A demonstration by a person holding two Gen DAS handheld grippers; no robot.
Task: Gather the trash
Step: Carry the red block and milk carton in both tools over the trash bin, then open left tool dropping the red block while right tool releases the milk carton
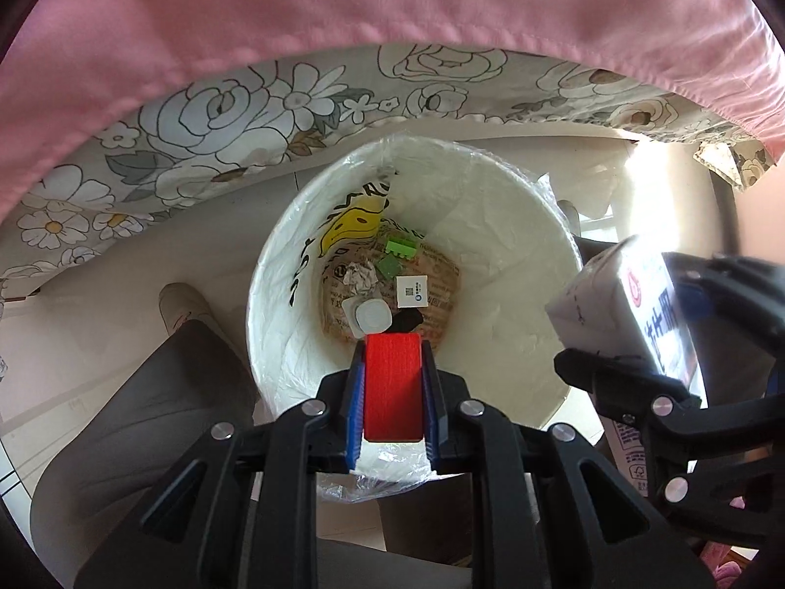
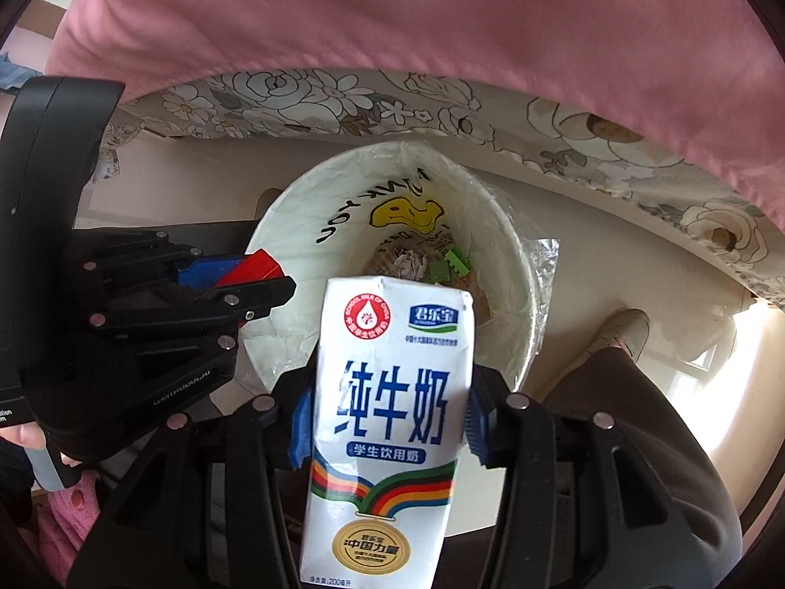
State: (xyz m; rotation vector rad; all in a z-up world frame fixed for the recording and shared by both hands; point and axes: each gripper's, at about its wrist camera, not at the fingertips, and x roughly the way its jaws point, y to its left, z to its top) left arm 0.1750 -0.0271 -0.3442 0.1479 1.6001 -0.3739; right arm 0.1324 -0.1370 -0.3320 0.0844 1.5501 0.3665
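Left wrist view shows the left gripper (image 1: 392,392) with its jaws clamped on a red block (image 1: 392,385), right over the open white bin (image 1: 510,226), and the right gripper (image 1: 633,338) is just beside the bin's rim. Right wrist view shows the right gripper (image 2: 387,417) with its jaws squeezed on a white milk carton (image 2: 392,412), held upright above the near rim of the bin (image 2: 520,265). Down in the bin lie green bits (image 1: 400,255), crumpled paper (image 1: 360,277) and a small white card (image 1: 412,291).
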